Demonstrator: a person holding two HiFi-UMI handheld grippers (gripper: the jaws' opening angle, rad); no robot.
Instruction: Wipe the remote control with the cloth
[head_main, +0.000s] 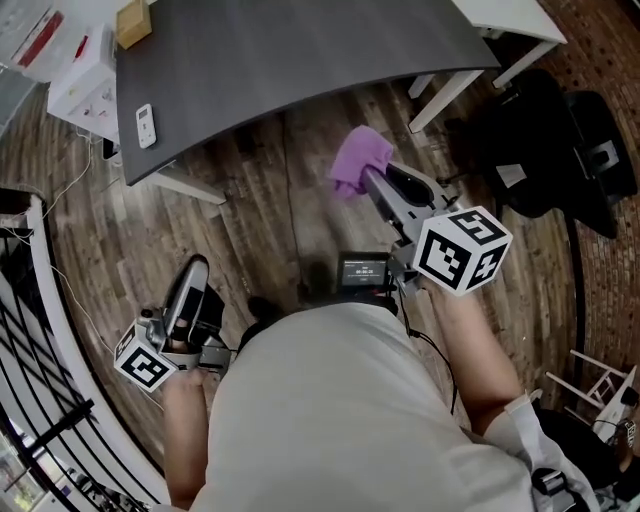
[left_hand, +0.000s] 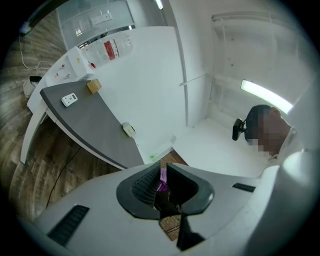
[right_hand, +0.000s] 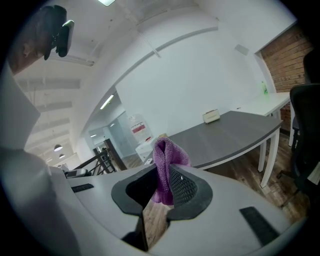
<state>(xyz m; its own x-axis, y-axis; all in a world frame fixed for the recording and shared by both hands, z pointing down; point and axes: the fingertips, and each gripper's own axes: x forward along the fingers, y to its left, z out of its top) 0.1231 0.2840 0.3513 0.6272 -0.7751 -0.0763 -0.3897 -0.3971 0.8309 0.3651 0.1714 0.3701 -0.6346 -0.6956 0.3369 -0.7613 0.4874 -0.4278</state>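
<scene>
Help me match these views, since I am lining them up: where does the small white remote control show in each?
Head view: the small white remote control lies upper left, near the left end of the dark grey curved table.
Left gripper view: upper left, on that table, near a brown box.
Right gripper view: I cannot make it out.
Shared landmark: the grey table, in all three.

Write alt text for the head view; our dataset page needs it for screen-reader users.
Seen from above, a person's right claw grips a purple cloth over a wooden floor, short of a dark grey table. A white remote control lies near the table's left edge; the left claw, shut, is low at the left.
</scene>
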